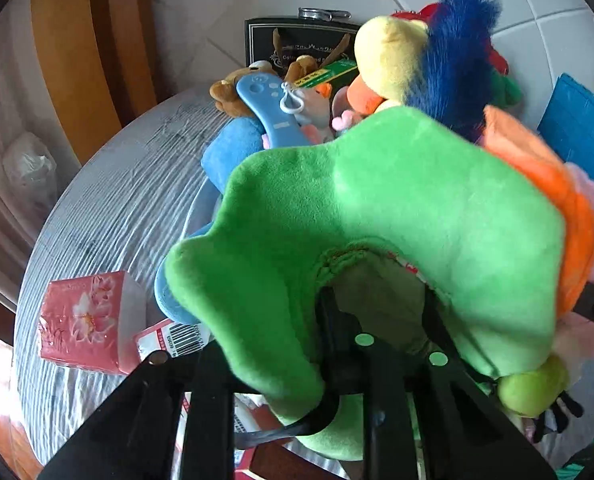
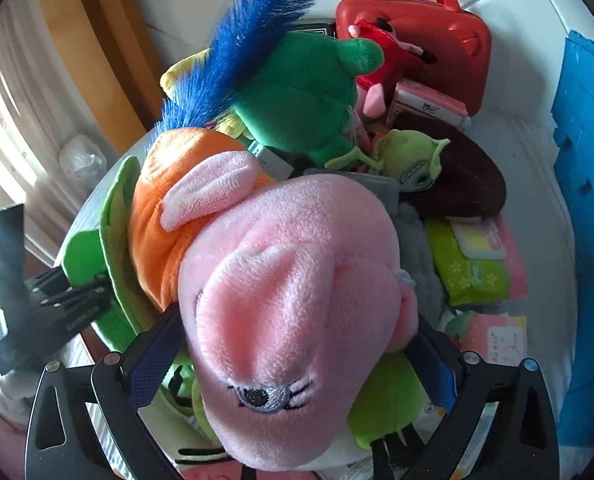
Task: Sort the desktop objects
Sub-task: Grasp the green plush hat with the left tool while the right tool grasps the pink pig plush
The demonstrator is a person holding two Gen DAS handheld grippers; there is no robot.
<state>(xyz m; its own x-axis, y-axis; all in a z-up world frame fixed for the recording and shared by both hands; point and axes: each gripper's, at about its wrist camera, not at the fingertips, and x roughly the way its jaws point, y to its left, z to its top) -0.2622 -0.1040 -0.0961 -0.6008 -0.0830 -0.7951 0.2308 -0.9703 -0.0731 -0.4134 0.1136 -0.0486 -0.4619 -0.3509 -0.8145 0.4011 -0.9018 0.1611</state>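
A plush toy with a green leafy top (image 1: 397, 208), an orange middle (image 2: 165, 216) and a pink head (image 2: 297, 288) lies on the pile of toys. My left gripper (image 1: 381, 320) is shut on the green leafy part, its black fingers (image 1: 329, 320) sunk into the fabric; it also shows at the left of the right wrist view (image 2: 93, 292). My right gripper (image 2: 297, 364) stands wide, with the pink head between its blue pads (image 2: 157, 360). The pads sit right beside the head and the head looks unsqueezed.
A round table under striped grey cloth (image 1: 117, 200) carries a pink tissue pack (image 1: 85, 320), a blue toy remote (image 1: 273, 116), a brown bear (image 1: 229, 96), a dark green plush (image 2: 297, 92), a red case (image 2: 417, 36) and green wipes (image 2: 473, 268). A blue crate (image 2: 589, 200) stands at the right.
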